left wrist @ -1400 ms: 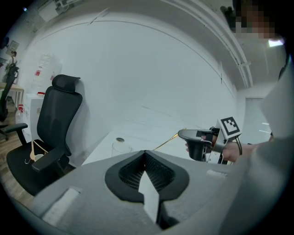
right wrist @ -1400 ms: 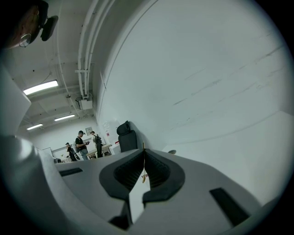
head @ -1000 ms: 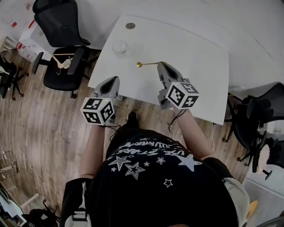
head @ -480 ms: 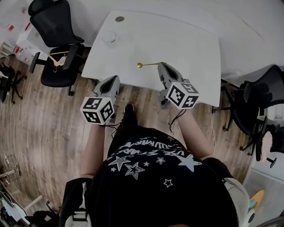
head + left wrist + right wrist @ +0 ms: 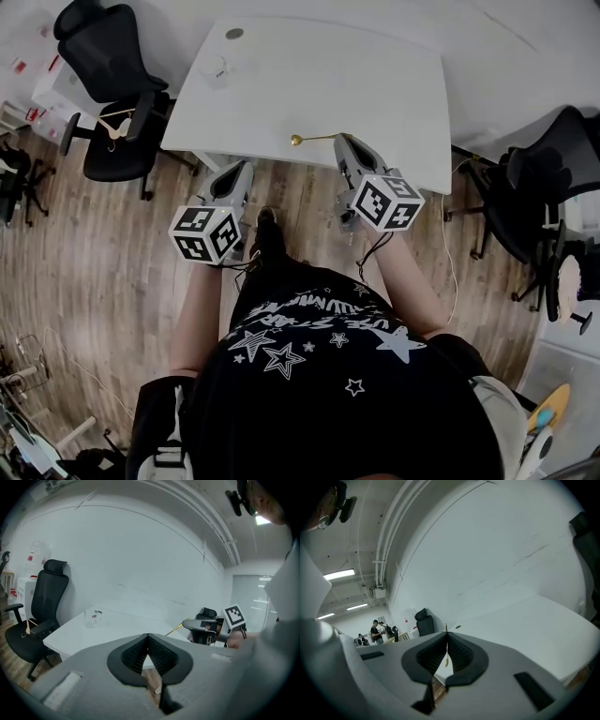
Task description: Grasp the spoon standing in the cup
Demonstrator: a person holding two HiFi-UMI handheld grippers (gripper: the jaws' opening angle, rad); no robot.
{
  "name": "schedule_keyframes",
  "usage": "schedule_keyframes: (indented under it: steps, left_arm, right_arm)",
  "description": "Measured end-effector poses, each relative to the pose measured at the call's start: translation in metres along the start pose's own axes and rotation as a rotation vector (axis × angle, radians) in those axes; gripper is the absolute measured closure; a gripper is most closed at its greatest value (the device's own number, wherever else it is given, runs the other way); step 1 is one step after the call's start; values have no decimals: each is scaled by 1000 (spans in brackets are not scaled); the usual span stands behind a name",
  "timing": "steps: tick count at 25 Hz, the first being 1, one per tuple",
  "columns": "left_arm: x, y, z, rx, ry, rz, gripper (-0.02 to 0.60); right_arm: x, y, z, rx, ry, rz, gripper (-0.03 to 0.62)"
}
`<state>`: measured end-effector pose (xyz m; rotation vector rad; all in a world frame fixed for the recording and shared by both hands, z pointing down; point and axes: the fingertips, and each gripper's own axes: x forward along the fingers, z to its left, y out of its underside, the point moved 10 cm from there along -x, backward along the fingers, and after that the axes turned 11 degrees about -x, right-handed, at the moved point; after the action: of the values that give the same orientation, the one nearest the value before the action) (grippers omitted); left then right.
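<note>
A thin gold spoon (image 5: 314,138) is held level with my right gripper (image 5: 344,141) shut on its handle, and its bowl points left over the near edge of the white table (image 5: 375,84). The right gripper view shows the spoon (image 5: 446,657) edge-on between the closed jaws. A clear glass cup (image 5: 217,67) stands with nothing in it at the table's far left corner, well away from both grippers; it also shows as the cup (image 5: 92,617) in the left gripper view. My left gripper (image 5: 242,171) hangs over the wood floor just off the table edge, jaws closed on nothing.
A small round dark disc (image 5: 234,34) lies near the table's far edge. A black office chair (image 5: 117,103) stands left of the table, another black chair (image 5: 539,178) to the right. Wood floor (image 5: 94,281) surrounds the table. People stand far off in the right gripper view.
The table and cup have slid further up and away in the head view as the person backs off. Both grippers now sit at or off the near edge, spoon still gripped.
</note>
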<state>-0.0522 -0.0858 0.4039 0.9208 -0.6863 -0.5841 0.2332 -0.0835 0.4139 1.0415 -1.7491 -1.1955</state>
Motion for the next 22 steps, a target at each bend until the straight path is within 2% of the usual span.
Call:
schedule_keyframes:
  steps: [11, 22]
  left_arm:
    - [-22, 27, -47, 20, 5, 0, 577]
    - [-22, 36, -53, 9, 2, 25, 577]
  right_arm:
    - [-56, 12, -12, 21, 9, -18, 579]
    - [-67, 21, -17, 46, -12, -4, 580]
